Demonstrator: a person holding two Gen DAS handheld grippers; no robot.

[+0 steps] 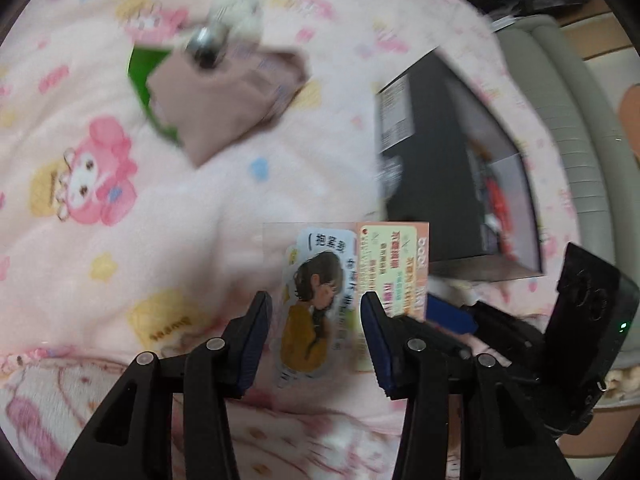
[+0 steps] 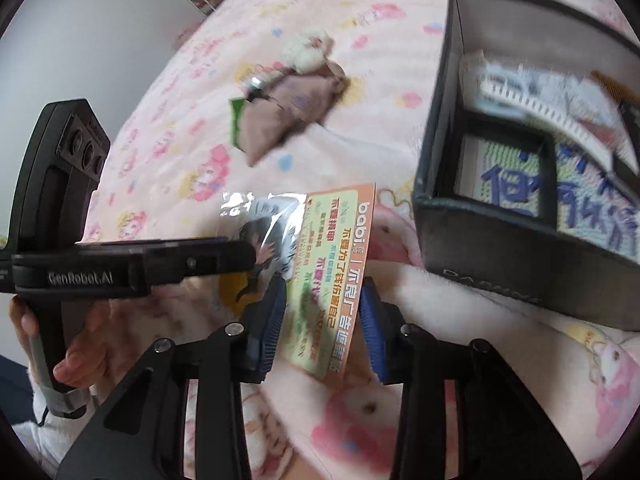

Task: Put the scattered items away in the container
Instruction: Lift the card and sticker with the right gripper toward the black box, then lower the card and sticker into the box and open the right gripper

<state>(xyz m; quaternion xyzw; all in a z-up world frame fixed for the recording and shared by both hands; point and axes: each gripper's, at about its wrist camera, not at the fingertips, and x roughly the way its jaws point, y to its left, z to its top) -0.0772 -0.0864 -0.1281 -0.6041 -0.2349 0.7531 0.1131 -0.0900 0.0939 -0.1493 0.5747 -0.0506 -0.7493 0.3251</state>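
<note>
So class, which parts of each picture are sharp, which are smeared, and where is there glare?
Left wrist view: the packet and left gripper are sharp; the pouch and box are motion-smeared. Right wrist view: the right gripper is crisp, the box contents streak, and glare whitens the packet's wrap.

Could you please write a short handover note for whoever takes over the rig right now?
Left gripper: open, fingers astride the sticker packet.
Right gripper: open, around the same packet; whether either grips it is unclear.
Black box: to the right on the pink blanket, already holding a comb and other items.
Left: get the packet into the box, then the brown pouch with its plush charm and the green item under it.
</note>
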